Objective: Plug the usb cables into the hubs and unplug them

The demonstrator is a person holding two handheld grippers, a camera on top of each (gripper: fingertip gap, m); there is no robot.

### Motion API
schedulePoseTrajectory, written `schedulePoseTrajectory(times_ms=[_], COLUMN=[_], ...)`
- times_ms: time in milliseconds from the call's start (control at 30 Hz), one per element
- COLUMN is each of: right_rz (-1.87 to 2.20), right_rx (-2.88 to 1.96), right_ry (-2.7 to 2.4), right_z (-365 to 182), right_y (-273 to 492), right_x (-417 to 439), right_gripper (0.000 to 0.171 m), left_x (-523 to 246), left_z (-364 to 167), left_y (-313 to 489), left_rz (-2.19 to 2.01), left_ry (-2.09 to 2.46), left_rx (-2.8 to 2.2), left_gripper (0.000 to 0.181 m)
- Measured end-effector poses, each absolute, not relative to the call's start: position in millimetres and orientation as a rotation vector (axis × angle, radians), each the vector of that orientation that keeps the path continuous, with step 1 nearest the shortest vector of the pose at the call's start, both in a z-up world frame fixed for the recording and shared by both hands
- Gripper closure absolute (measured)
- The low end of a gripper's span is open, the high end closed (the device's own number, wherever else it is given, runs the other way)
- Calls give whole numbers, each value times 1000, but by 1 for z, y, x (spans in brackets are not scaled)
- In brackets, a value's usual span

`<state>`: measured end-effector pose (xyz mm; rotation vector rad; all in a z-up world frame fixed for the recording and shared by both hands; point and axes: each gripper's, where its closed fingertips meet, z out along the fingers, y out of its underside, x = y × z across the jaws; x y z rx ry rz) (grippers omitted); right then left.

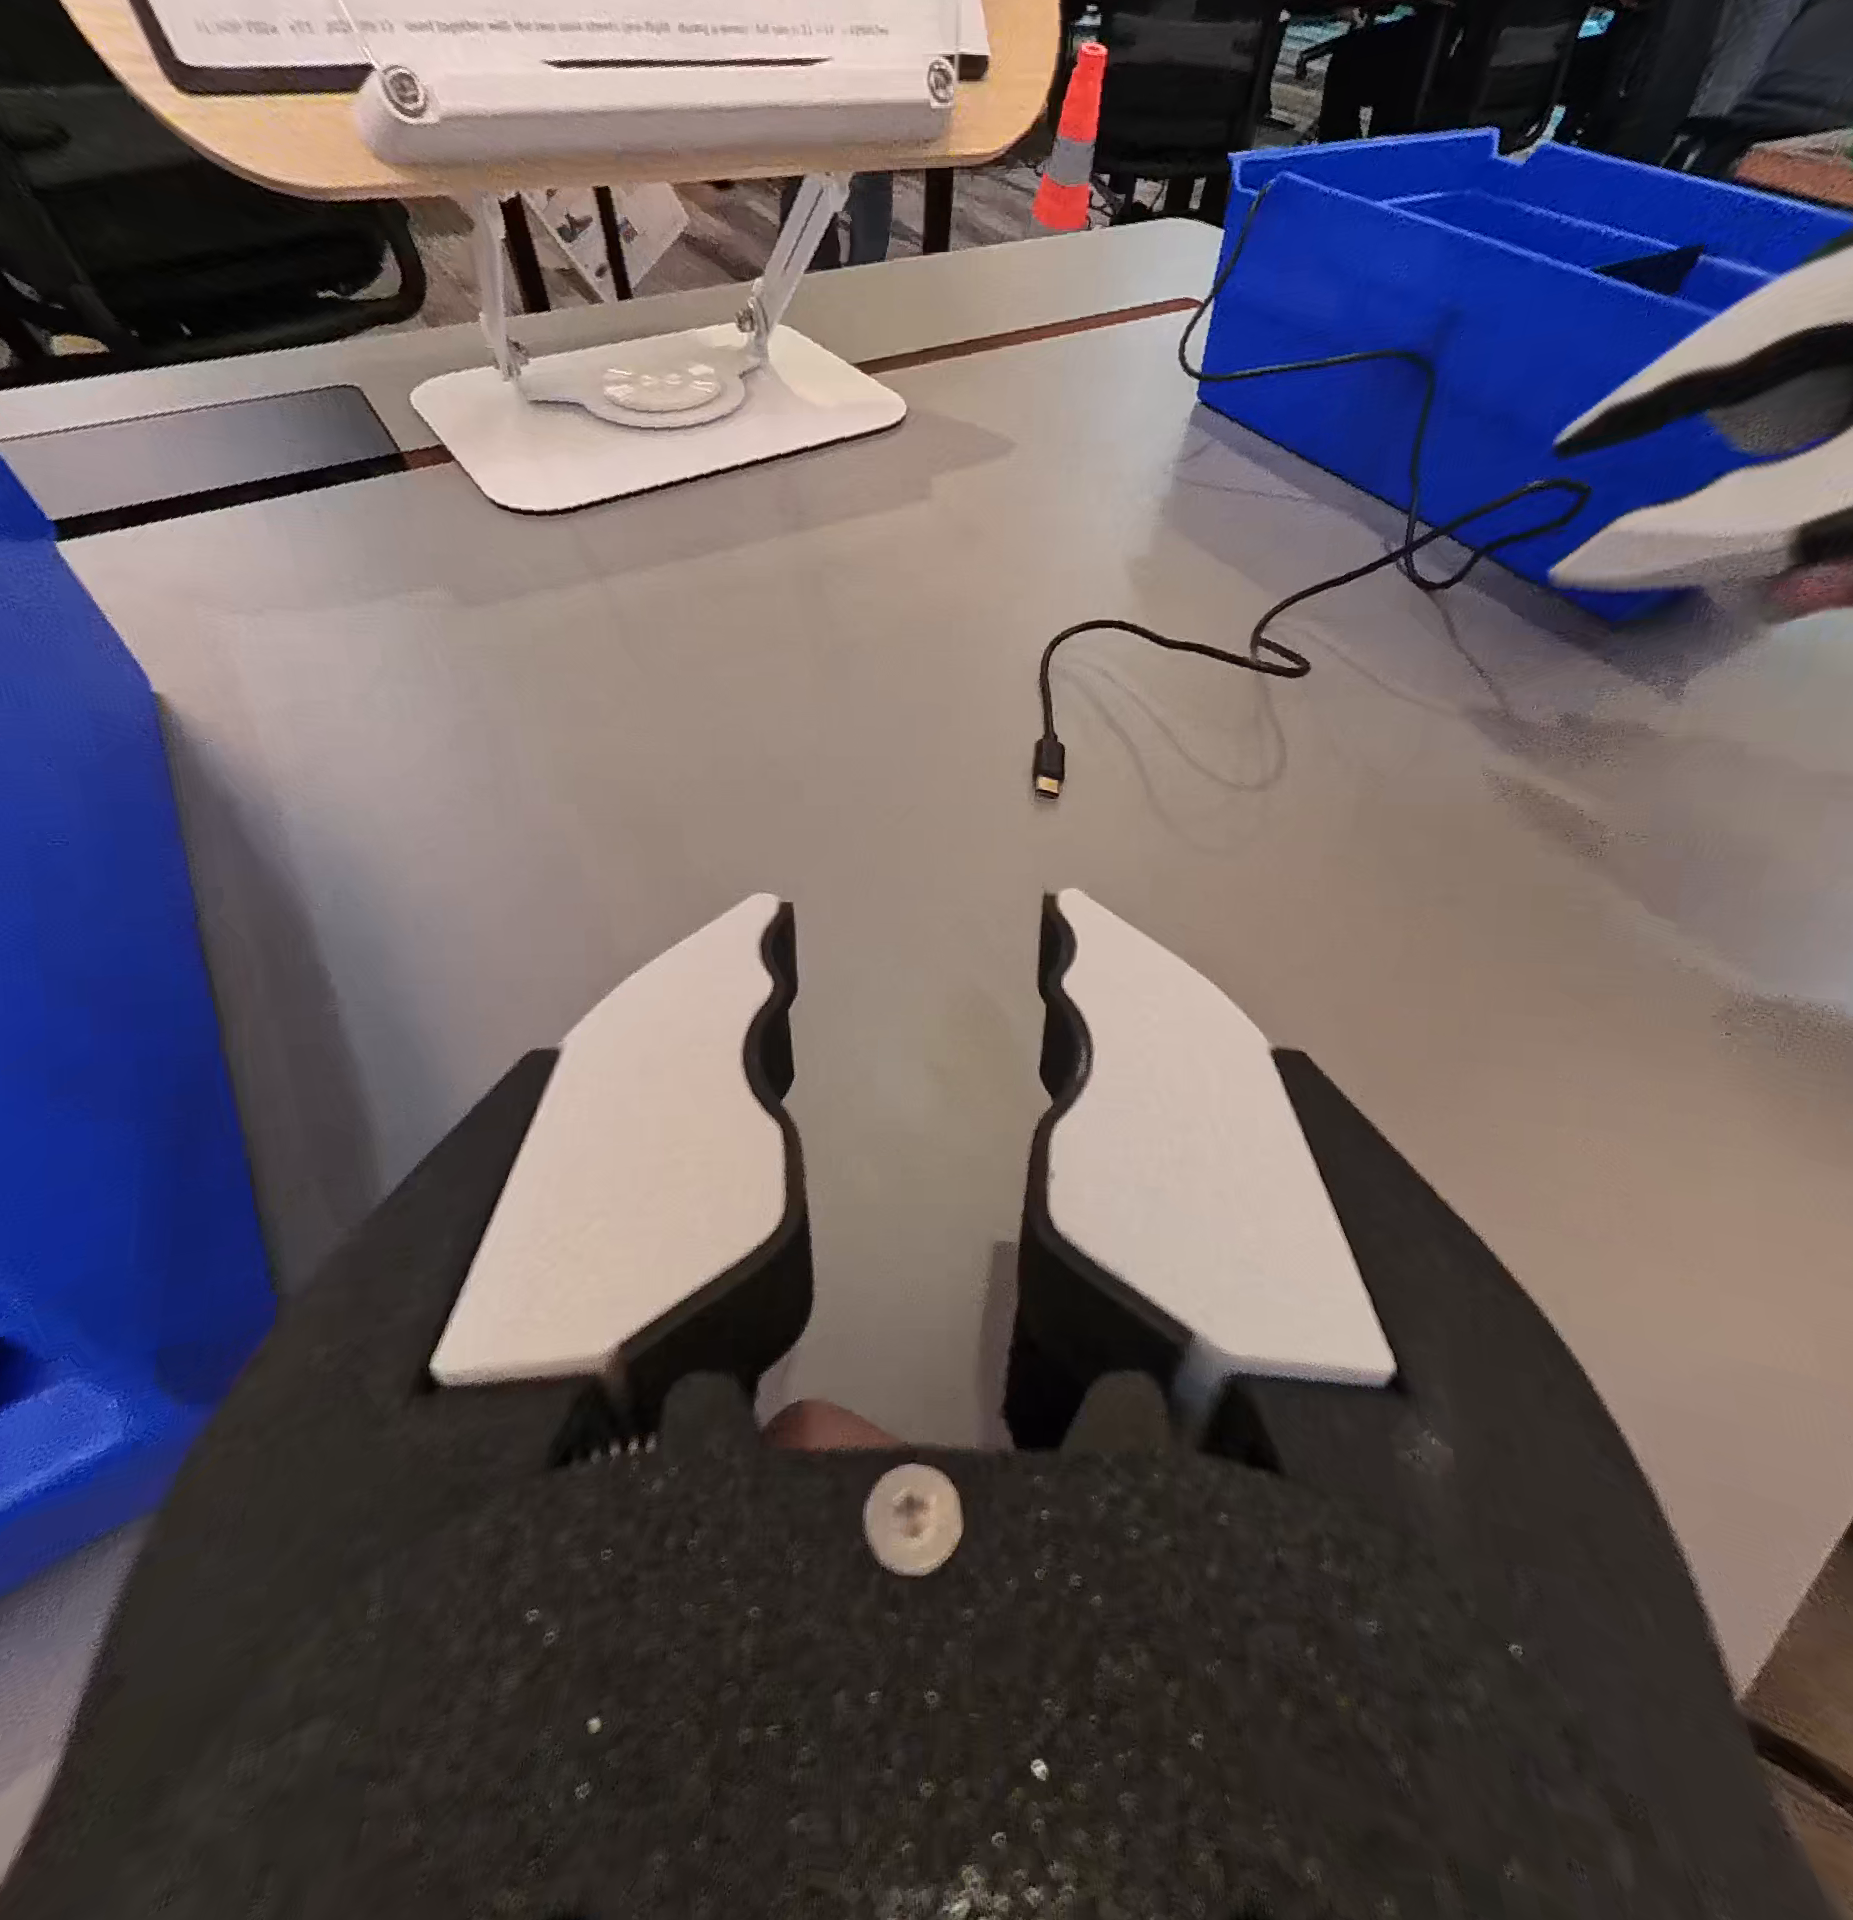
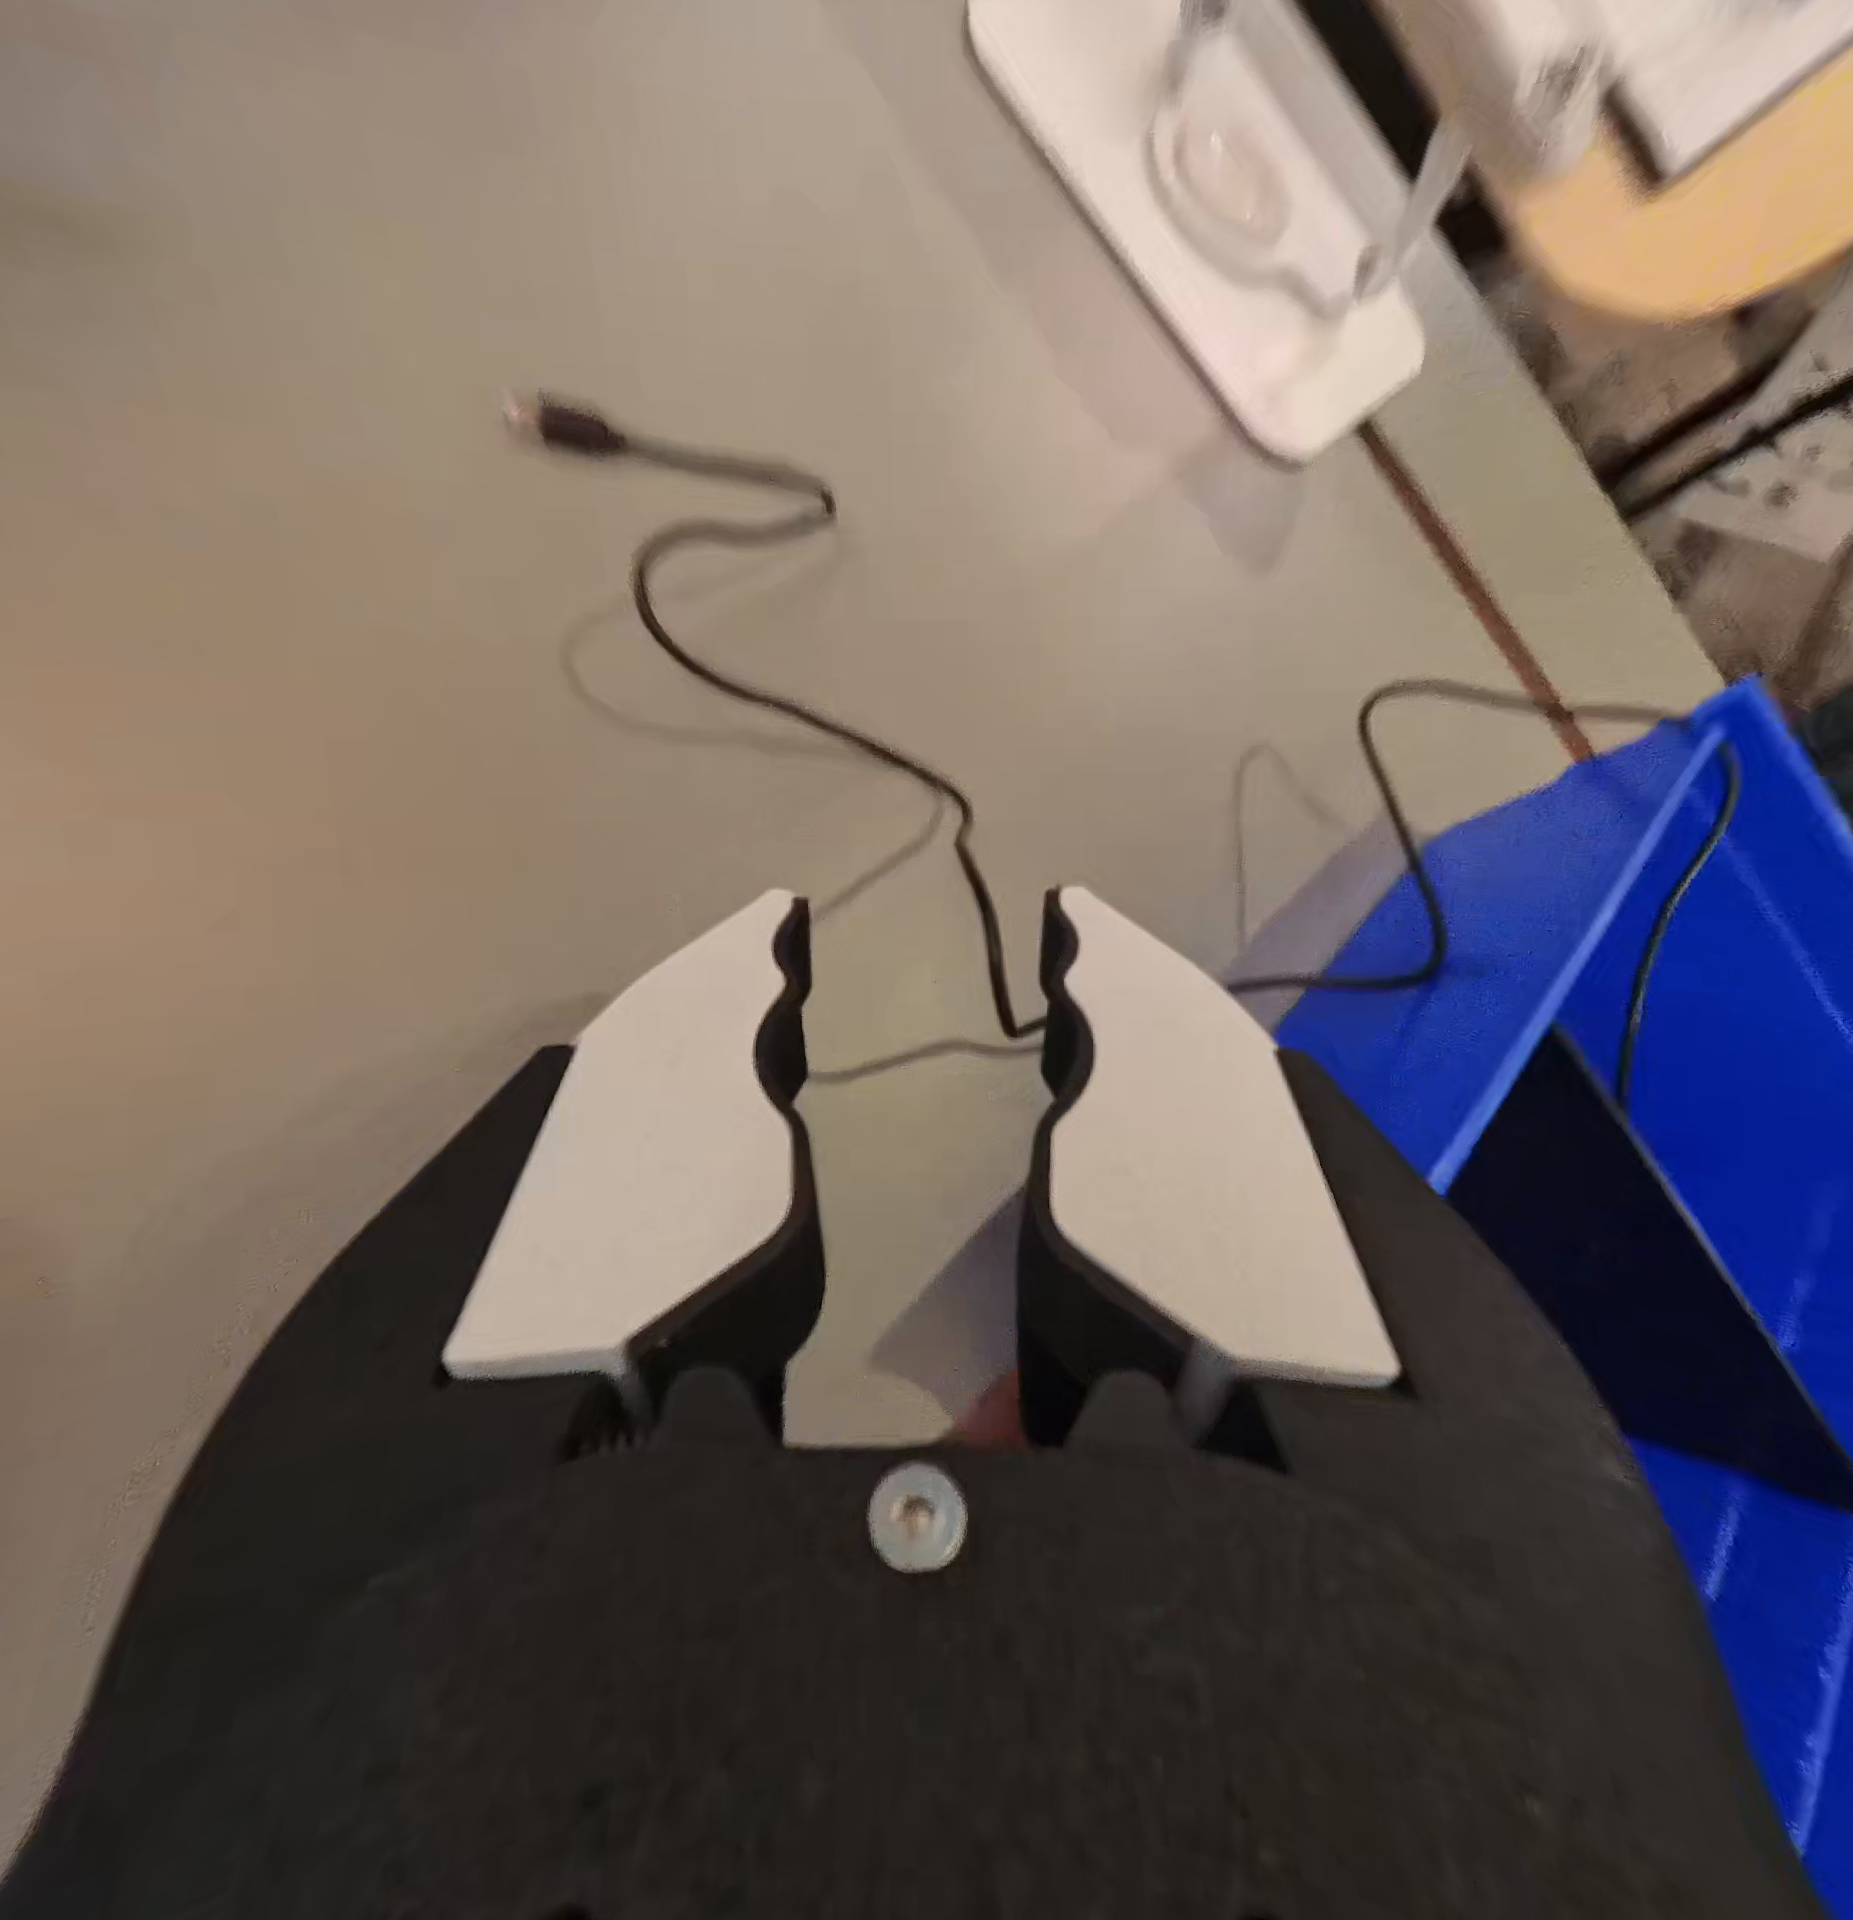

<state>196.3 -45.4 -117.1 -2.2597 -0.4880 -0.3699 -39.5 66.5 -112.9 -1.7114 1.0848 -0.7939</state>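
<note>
While no hub shows in either view, the grey table [image 1: 589, 727] carries everything else the task needs, and it is mostly bare where the work would happen. At its right edge sits a blue bin [image 1: 1421, 312] with dividers, and a second blue bin [image 1: 60, 935] crowds the left edge; both seem placed within easy reach as stores for parts. Toward the back stands a white stand [image 1: 657, 410], its hinged legs holding up a tilted board with paper, probably angled so that the person can read it while working.

Nearer, the left gripper [image 1: 917, 904] hangs low over the table with its jaws parted and nothing between them, aimed roughly toward the loose plug. The right gripper [image 2: 927, 899] is likewise spread and empty; in its own view the cable passes under and between its fingers without being pinched, so it looks poised to pick up the cable close to the bin. From the left wrist view it shows blurred at the right edge, over the bin's front wall.

Smallest is the black usb cable [image 1: 1421, 436]: one end trails over the bin's rim, the slack snakes across the table, and its plug [image 1: 1047, 769] lies flat, apart from both grippers.
</note>
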Motion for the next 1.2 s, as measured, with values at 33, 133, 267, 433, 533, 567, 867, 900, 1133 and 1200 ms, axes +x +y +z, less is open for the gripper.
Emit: schedulePoseTrajectory(times_ms=[33,133,267,433,533,567,867,900,1133,1200], right_rz=[-416,-474,-618,-725,-812,-859,-818,-776,-582,-565], right_rx=[-2297,-2353,-2297,-2105,-2007,-2001,-2485,-2548,-2737,-2819], right_ry=[-483,-466,-477,-281,-145,-112,-238,-273,-184,-126], right_z=[-131,-148,-108,21,105,126,54,32,-77,-107], right_y=[-44,-34,-17,-1,-12,-18,-17,-15,16,15], right_x=[202,209,221,293,355,376,455,453,474,488], right_gripper=[130,157,170,170,169,170,170,170,170,169], left_x=[-38,-36,-37,-37,-36,-36,-32,-31,-26,-25], left_z=[-114,-119,-121,-122,-124,-124,-127,-128,-131,-132], left_y=[66,65,66,65,63,63,57,56,48,46], left_rz=[-790,-762,-777,-779,-786,-786,-787,-787,-781,-772], left_ry=[1091,1109,1089,1094,1104,1106,1145,1151,1190,1204], left_rx=[-1704,-1701,-1710,-1715,-1722,-1723,-1732,-1733,-1730,-1730], left_gripper=[137,137,137,137,137,137,137,137,137,137])
